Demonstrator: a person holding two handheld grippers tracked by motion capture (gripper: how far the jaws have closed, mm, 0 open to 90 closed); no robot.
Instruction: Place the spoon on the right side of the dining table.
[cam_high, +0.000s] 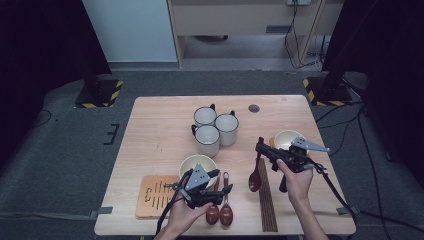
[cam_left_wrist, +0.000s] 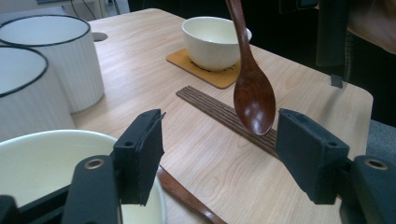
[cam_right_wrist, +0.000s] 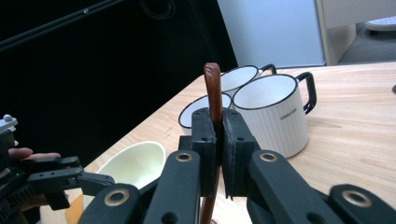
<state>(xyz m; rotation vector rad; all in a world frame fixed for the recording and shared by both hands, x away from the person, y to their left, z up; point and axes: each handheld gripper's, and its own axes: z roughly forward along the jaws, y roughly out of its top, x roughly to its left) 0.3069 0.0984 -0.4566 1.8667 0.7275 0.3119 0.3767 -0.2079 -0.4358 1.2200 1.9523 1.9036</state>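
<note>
right gripper (cam_high: 261, 148), held above the right half of the surface (cam_high: 160, 130): jaws closed on the handle of a dark wooden spoon (cam_high: 255, 179); in the right gripper view the handle (cam_right_wrist: 214, 95) stands up between the two pads, and in the high view the spoon's oval end hangs down beside the bundle of chopsticks (cam_high: 266, 197). left gripper (cam_high: 226, 189), at the near edge: jaws apart with nothing between them; in the left gripper view the pads frame bare wood and the hanging spoon (cam_left_wrist: 253, 95) farther off. just beside this gripper lie two more spoons (cam_high: 220, 212), flat on the surface, next to the near bowl (cam_high: 198, 165); an orange coaster (cam_high: 152, 196) lies to the left of that bowl, apparently with nothing on it. the far bowl (cam_high: 286, 139) sits on its own coaster (cam_left_wrist: 205, 71) behind the right gripper. three white mugs (cam_high: 215, 126) stand clustered near the middle.

progress, as judged: one spoon is lifted but not yet set down, probably bound for a bowl or a place setting; two spoons and the chopsticks look untouched, and the near bowl looks not yet set on its coaster. most of the laying-out seems left.
</note>
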